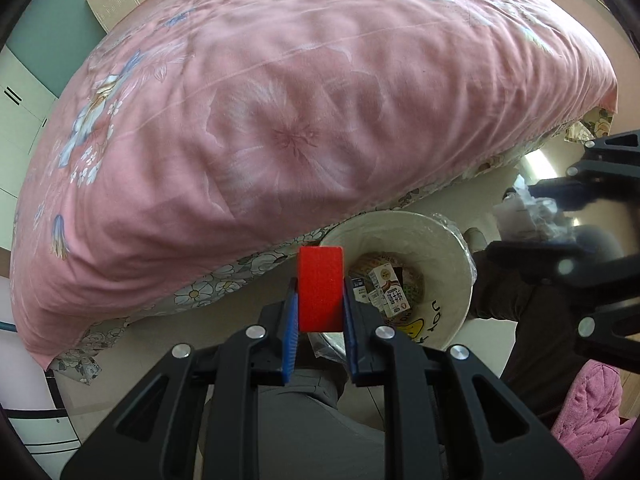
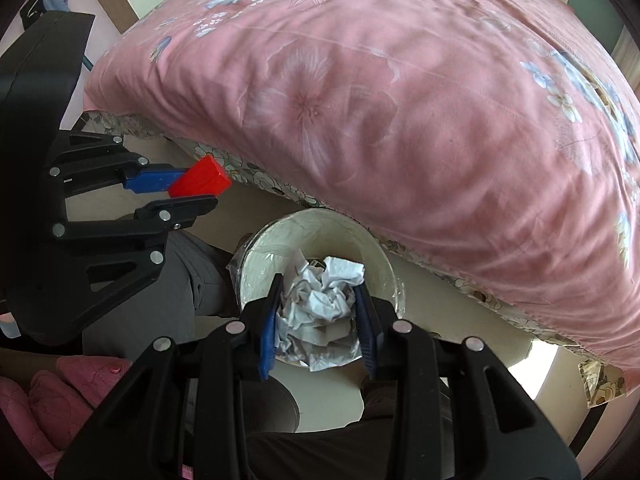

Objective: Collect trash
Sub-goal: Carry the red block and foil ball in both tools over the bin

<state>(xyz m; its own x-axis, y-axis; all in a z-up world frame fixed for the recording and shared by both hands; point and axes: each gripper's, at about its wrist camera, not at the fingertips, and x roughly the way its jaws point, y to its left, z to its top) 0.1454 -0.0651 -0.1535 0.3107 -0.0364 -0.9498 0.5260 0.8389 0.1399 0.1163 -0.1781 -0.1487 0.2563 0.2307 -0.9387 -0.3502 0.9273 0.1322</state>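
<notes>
Bedroom; pale floor [image 2: 332, 396] beside a bed under a rumpled pink floral quilt [image 1: 304, 120]. Nearest the observer: the left gripper [image 1: 320, 312], its blue-padded jaws clamped on a bright red rectangular block [image 1: 320, 292], which stands upright between the pads. The right-wrist view shows the same block [image 2: 200, 182] held off to the left of the bin, not above its opening. The right gripper [image 2: 318, 320] has its jaws pressed against both sides of a crumpled wad of white paper [image 2: 320, 300], held directly over the bin mouth. Below both: a round white wastebasket with a clear plastic liner [image 1: 448, 280], standing on the floor just beside the bed edge. Inside it lie small printed cartons [image 1: 390, 292]. Beyond: cream wardrobe doors [image 1: 20, 112].
</notes>
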